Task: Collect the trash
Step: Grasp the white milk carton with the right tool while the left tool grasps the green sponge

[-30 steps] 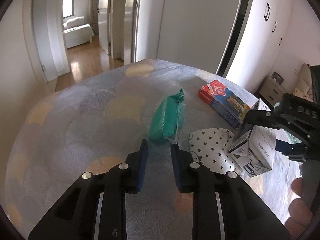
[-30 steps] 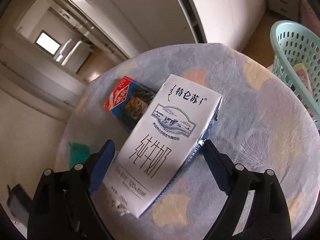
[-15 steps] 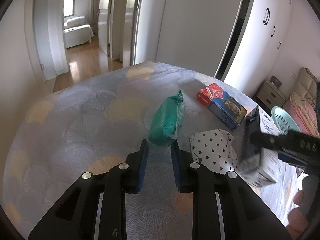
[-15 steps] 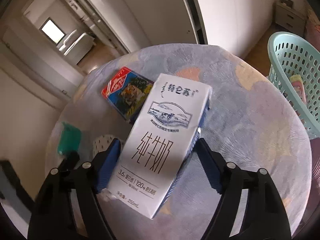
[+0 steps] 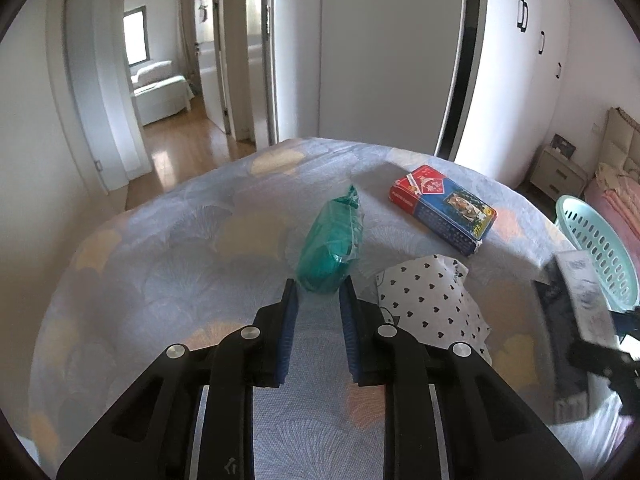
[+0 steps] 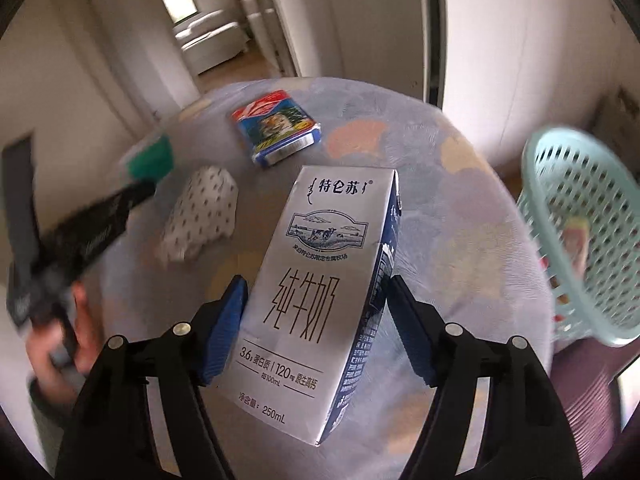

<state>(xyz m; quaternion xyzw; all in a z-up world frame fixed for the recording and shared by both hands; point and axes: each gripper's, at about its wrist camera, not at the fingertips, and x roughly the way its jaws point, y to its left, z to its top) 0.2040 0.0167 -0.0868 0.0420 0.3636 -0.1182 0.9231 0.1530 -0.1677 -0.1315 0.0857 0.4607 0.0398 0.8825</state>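
Note:
My right gripper (image 6: pixel 316 292) is shut on a white milk carton (image 6: pixel 320 264) and holds it above the table, left of a mint plastic basket (image 6: pixel 580 216). The carton shows blurred in the left wrist view (image 5: pixel 576 312), next to the basket (image 5: pixel 596 248). My left gripper (image 5: pixel 318 294) is open and empty, its fingertips just short of a green plastic-wrapped pack (image 5: pixel 332 248). A red and blue box (image 5: pixel 442 208) and a heart-print paper wrapper (image 5: pixel 432 300) lie on the table.
The round table (image 5: pixel 160 272) has a pale fan-pattern cloth. The basket holds some items (image 6: pixel 574 236). Doors and a hallway lie behind the table. A bed and a nightstand (image 5: pixel 560 172) are at the right.
My right gripper has carried the milk carton up and to the right, toward the basket. My left gripper has barely moved, staying open near the green pack.

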